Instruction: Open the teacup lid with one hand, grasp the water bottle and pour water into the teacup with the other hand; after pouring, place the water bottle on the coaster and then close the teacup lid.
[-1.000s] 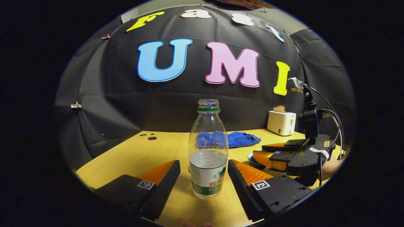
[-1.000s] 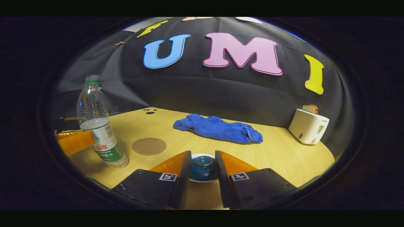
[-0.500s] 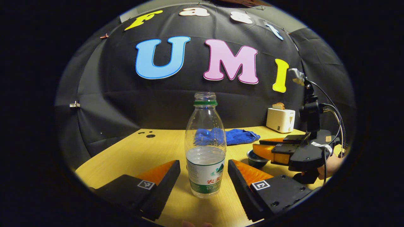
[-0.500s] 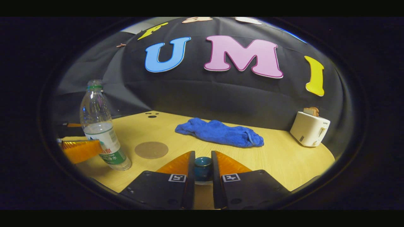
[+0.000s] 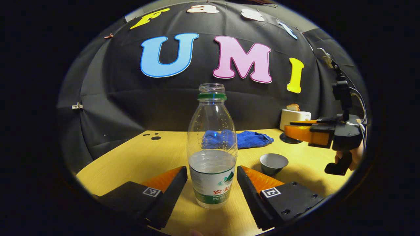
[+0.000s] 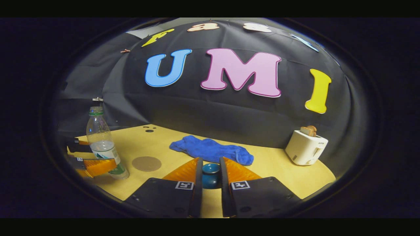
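1 teacup (image 5: 273, 163) uncovered; right tongs (image 6: 210, 175) clench 1 lid (image 6: 210, 173), left tongs (image 5: 212, 183) released around 1 bottle (image 5: 212, 154).

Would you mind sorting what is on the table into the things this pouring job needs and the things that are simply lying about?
Needed for the job:
- water bottle, uncapped, between the open left gripper
- teacup, uncovered
- teacup lid, held by the right gripper
- coaster, bare

Lying about:
- blue cloth
- white toaster

The right claw (image 6: 210, 177) pinches the teacup lid (image 6: 210, 175) by its knob, water bottle (image 6: 103, 144) standing far left.
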### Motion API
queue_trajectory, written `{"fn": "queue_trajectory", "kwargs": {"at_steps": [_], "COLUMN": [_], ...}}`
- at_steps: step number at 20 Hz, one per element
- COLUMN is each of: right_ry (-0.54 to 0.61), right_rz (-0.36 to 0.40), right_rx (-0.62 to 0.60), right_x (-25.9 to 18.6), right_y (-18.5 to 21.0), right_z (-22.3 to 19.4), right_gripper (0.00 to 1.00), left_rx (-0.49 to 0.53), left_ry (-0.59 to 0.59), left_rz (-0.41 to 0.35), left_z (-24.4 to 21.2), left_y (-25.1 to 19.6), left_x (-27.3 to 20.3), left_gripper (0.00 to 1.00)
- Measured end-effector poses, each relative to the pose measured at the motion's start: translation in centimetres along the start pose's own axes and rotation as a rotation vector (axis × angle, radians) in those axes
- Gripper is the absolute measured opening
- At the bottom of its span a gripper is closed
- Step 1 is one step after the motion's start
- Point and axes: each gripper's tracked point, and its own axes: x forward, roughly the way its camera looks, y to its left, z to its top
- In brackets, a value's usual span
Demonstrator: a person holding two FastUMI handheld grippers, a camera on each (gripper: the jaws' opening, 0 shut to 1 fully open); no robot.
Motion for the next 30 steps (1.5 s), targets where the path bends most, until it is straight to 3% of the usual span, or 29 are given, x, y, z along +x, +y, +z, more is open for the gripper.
{"fn": "queue_trajectory", "kwargs": {"at_steps": [1,2,5,6,7,8,11,13,14,16,17,19,22,24,25,30], "right_ry": [0.006,0.011,0.022,0.024,0.024,0.025,0.017,0.008,0.006,-0.004,-0.008,-0.013,-0.021,-0.025,-0.026,-0.031], "right_rz": [-0.008,-0.018,-0.049,-0.059,-0.068,-0.073,-0.086,-0.099,-0.105,-0.118,-0.124,-0.131,-0.144,-0.149,-0.152,-0.160], "right_rx": [-0.003,-0.006,-0.003,-0.003,-0.005,-0.006,0.001,0.007,0.012,0.021,0.021,0.022,0.029,0.033,0.035,0.040], "right_x": [-0.3,-0.6,-1.6,-1.8,-2.0,-2.3,-2.9,-3.3,-3.5,-3.9,-4.0,-4.4,-4.9,-5.3,-5.4,-5.9], "right_y": [-0.6,-1.3,-3.4,-3.9,-4.5,-4.9,-6.0,-6.8,-7.2,-7.9,-8.3,-8.9,-9.7,-10.1,-10.4,-11.1], "right_z": [-0.2,-0.4,-0.9,-1.0,-1.1,-1.2,-1.1,-1.0,-1.0,-1.1,-1.2,-1.6,-1.9,-2.0,-2.1,-2.3], "right_gripper": [0.27,0.27,0.27,0.22,0.27,0.22,0.27,0.27,0.22,0.22,0.31,0.22,0.27,0.31,0.27,0.31], "left_rx": [0.002,0.009,0.056,0.095,0.154,0.230,0.500,0.618,0.666,0.769,0.831,0.965,1.142,1.237,1.275,1.405], "left_ry": [0.004,0.003,0.025,0.024,0.019,0.013,0.025,0.041,0.052,0.089,0.107,0.120,0.132,0.116,0.107,0.105], "left_rz": [0.006,0.019,0.032,0.030,0.029,0.031,0.048,0.049,0.043,0.041,0.037,0.035,0.047,0.048,0.047,0.049], "left_z": [-0.1,0.1,0.3,0.7,1.3,2.2,3.3,3.7,3.7,2.9,2.4,1.9,1.9,2.7,2.9,3.3], "left_y": [0.1,0.3,0.3,0.5,0.6,0.8,2.0,2.1,1.7,1.4,1.0,0.2,-0.4,-0.7,-1.1,-2.1], "left_x": [-0.1,-0.1,0.3,0.5,0.6,0.8,1.9,2.8,3.2,4.0,4.3,4.9,6.0,6.0,5.9,6.9], "left_gripper": [0.95,0.80,0.76,0.76,0.76,0.75,0.75,0.75,0.74,0.75,0.75,0.74,0.74,0.74,0.74,0.74]}}
